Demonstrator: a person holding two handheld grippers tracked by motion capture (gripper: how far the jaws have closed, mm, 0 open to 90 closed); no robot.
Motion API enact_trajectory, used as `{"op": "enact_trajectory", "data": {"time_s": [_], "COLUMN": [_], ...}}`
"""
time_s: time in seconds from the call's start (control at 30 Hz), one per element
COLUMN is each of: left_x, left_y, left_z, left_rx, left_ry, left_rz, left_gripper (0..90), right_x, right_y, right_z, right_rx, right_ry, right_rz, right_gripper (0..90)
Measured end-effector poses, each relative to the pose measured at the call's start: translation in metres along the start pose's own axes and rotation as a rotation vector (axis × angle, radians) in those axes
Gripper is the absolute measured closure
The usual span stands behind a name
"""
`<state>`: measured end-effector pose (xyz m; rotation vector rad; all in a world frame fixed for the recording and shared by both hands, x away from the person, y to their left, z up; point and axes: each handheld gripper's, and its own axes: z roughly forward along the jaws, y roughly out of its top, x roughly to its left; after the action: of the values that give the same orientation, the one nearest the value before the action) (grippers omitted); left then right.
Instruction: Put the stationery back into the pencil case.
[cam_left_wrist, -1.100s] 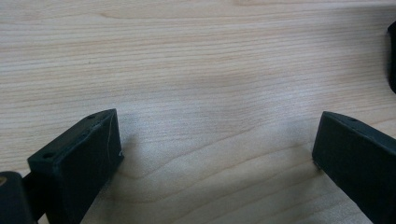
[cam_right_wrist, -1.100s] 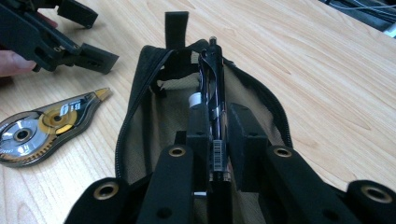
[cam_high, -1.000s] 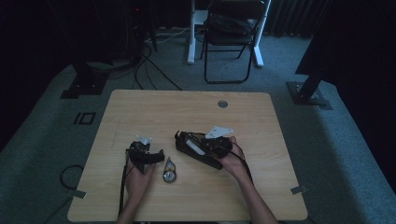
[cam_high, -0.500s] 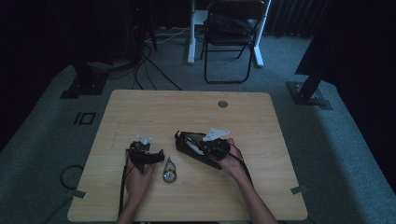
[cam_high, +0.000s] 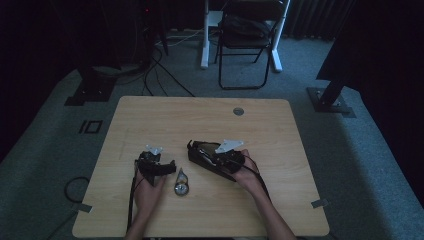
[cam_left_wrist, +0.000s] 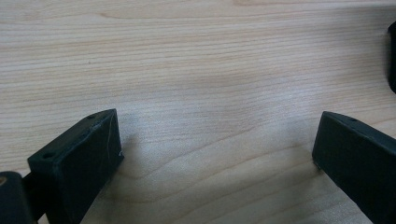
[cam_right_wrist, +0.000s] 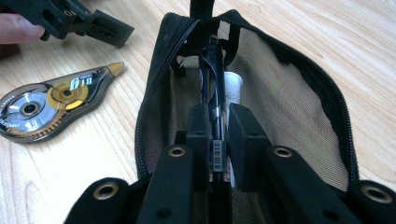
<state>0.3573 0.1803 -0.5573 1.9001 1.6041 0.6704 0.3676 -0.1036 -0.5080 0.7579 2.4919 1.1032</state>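
**Between two black jaws, a pen goes into a soft pouch**

On the light wooden table (cam_high: 150, 120) lies a black zip pouch with a tan mesh lining (cam_right_wrist: 280, 84), open at the top. It sits near the middle of the table, just in front of the person's right hand (cam_high: 249, 170).

The right gripper (cam_right_wrist: 218, 121) has its jaws nearly closed on a thin dark pen with a shiny clip (cam_right_wrist: 212, 70). The pen points into the open pouch. A small white tube (cam_right_wrist: 232, 86) stands inside, just beside the pen.

The pen looks light, hard and smooth, so it could slip or turn. Holding it at the middle of its body, as the jaws do now, seems the safest place. The pouch looks soft and floppy. It would likely bend if pushed, so its stiff zip edge is the best place to grab.

The left gripper (cam_left_wrist: 215, 154) has its jaws wide apart with nothing between them, low over bare wood. A clear correction tape roller with gold wheels (cam_right_wrist: 51, 105) lies flat on the table between the two grippers, near the pouch but not touching it.
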Motion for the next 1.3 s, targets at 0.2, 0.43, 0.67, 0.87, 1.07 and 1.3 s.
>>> {"op": "enact_trajectory", "data": {"time_s": [0.2,0.43,0.67,0.87,1.07,1.3], "left_x": [0.000,0.000,0.000,0.000,0.000,0.000], "left_y": [0.000,0.000,0.000,0.000,0.000,0.000], "left_z": [0.000,0.000,0.000,0.000,0.000,0.000], "left_rx": [0.000,0.000,0.000,0.000,0.000,0.000], "left_ry": [0.000,0.000,0.000,0.000,0.000,0.000], "left_rz": [0.000,-0.001,0.000,0.000,0.000,0.000], "left_gripper": [1.5,1.5,1.5,1.5,1.5,1.5], "right_x": [0.001,0.001,0.001,0.000,0.001,0.007], "right_y": [-0.001,-0.002,-0.002,-0.003,0.000,0.010], "right_z": [0.000,0.002,0.004,0.003,-0.004,-0.019], "right_rx": [0.005,0.022,0.041,0.038,0.012,-0.035], "right_ry": [0.004,0.010,0.024,0.022,0.001,-0.021], "right_rz": [0.001,0.000,0.002,0.014,0.021,0.013], "right_gripper": [79.6,79.5,79.2,74.9,69.3,66.0]}}
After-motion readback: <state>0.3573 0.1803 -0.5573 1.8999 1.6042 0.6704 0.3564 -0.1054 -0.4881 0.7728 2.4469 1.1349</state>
